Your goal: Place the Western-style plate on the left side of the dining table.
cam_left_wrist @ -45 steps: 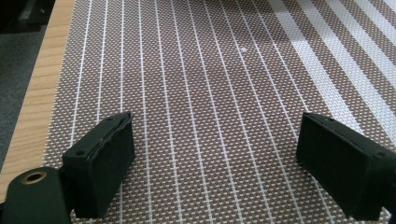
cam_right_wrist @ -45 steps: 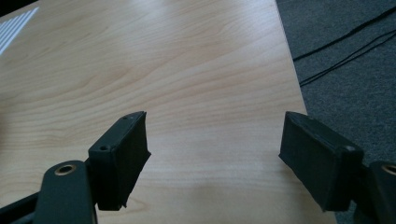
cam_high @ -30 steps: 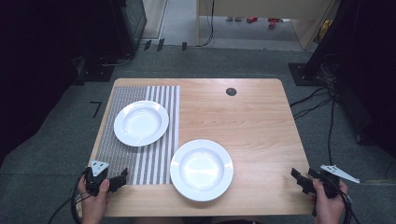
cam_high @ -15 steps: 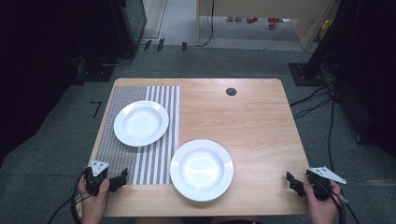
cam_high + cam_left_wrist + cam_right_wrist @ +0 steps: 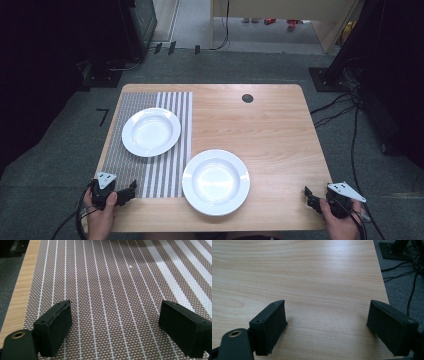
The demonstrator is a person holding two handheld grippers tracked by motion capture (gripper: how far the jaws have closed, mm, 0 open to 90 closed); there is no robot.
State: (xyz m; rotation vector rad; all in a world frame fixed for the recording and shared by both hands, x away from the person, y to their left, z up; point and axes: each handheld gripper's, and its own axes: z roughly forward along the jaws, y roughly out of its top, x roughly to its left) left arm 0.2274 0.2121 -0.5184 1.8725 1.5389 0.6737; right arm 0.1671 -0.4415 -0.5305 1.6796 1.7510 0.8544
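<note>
Two white plates sit on the wooden table (image 5: 270, 135): one (image 5: 151, 131) on the striped placemat (image 5: 165, 175) at the left, the other (image 5: 216, 181) near the front edge, its left rim over the mat. My left gripper (image 5: 127, 192) rests at the mat's front left corner, open, with bare weave between its jaws (image 5: 115, 325). At the front right corner my right gripper (image 5: 311, 197) is open over bare wood (image 5: 327, 325). Its jaws have just been opening, with nothing between them.
A dark round hole (image 5: 247, 98) marks the table's far side. Cables (image 5: 345, 105) trail over the grey floor to the right, and dark equipment (image 5: 135, 25) stands at the back left. The table's right edge (image 5: 384, 290) runs close to my right gripper.
My right gripper has shifted slightly left and nearer the front edge at the table's corner. The left gripper and both plates have stayed put.
</note>
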